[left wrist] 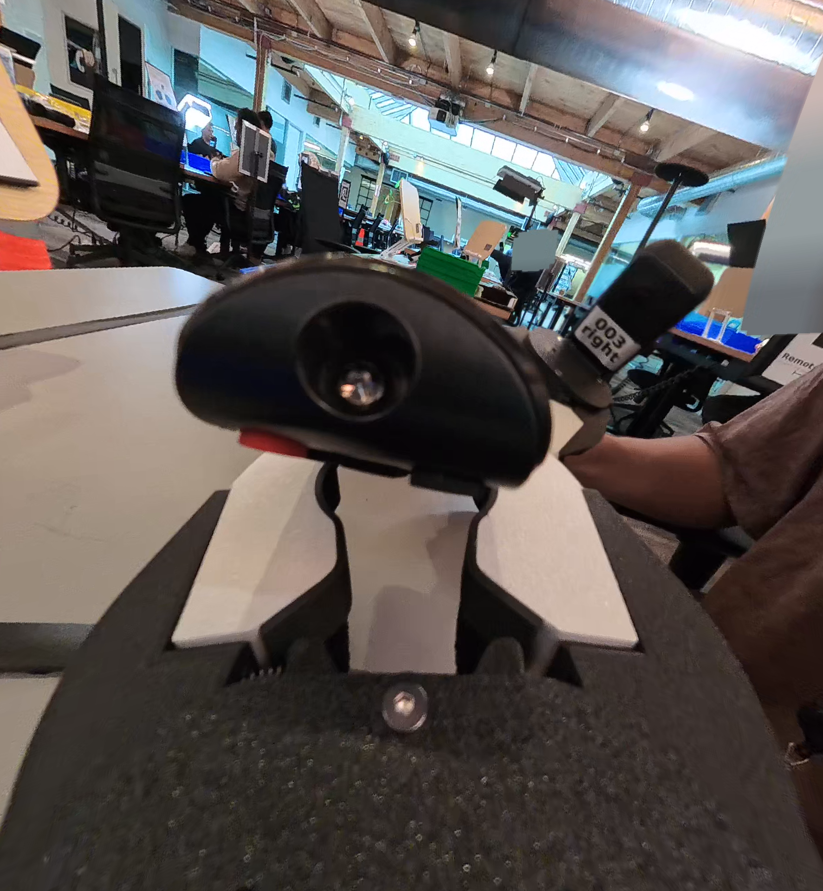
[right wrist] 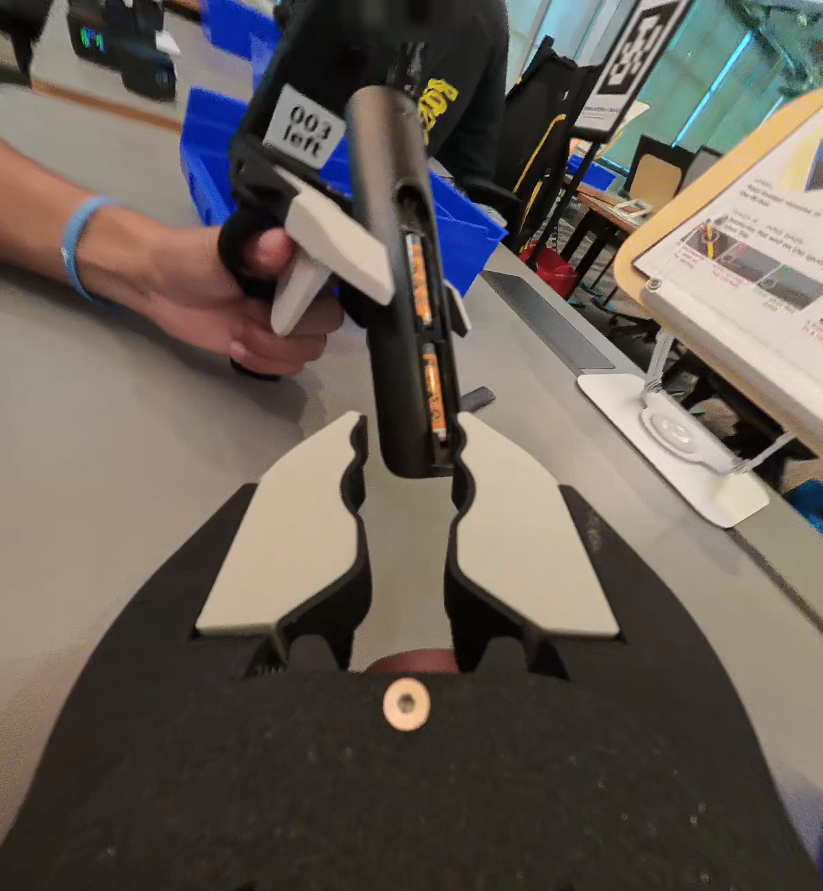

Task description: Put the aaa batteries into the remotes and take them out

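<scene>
Remote (right wrist: 395, 270): black, held tilted above the grey table (right wrist: 110, 434), its back open and turned to the right wrist camera.
Batteries: two orange ones lie end to end in the remote's open bay, the upper battery (right wrist: 419, 279) and the lower battery (right wrist: 434, 390).
Left gripper (left wrist: 404, 487): jaws pinch the remote at mid-length, one pale finger on each side of it.
Left hand (right wrist: 197, 289): wraps that gripper's handle, left of the remote; a blue wristband (right wrist: 79, 246) is on the wrist.
Right gripper (right wrist: 411, 434): jaws spread, straddling the remote's near end; the right finger looks to touch it, the left stands just clear.
Bin (right wrist: 462, 226): blue, behind the remote.
Dark piece (right wrist: 479, 398): small, on the table just right of the remote; too blurred to tell what it is.
Stand (right wrist: 679, 448): white, well right of the remote, carrying a printed sheet.
</scene>
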Motion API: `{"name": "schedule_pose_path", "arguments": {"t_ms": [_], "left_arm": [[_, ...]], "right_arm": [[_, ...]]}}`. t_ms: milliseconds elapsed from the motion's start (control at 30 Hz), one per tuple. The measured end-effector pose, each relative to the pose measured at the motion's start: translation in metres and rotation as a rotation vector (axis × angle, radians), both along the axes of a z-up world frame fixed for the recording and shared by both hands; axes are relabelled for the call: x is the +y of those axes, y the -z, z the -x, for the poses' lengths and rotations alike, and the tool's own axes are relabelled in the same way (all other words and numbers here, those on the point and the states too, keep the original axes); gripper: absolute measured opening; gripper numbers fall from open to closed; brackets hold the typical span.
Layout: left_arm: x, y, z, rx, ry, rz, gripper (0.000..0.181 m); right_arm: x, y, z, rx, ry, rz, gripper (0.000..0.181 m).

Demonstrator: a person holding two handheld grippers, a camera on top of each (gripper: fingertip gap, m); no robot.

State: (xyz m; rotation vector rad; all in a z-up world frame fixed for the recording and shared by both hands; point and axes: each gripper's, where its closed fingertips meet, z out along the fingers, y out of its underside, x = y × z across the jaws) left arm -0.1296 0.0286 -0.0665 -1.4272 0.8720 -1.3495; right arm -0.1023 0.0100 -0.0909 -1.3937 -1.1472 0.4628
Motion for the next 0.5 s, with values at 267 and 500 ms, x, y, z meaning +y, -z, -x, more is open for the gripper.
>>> {"name": "schedule_pose_path", "arguments": {"t_ms": [267,500], "left_arm": [[-0.008,0.004,-0.007,0.024,0.023,-0.007,0.054],[-0.007,0.005,-0.006,0.025,0.009,-0.02,0.054]], "right_arm": [[-0.001,0.018,0.005,-0.137,0.017,-0.076,0.029],[0.001,0.018,0.004,-0.24,0.057,-0.14,0.025]]}}
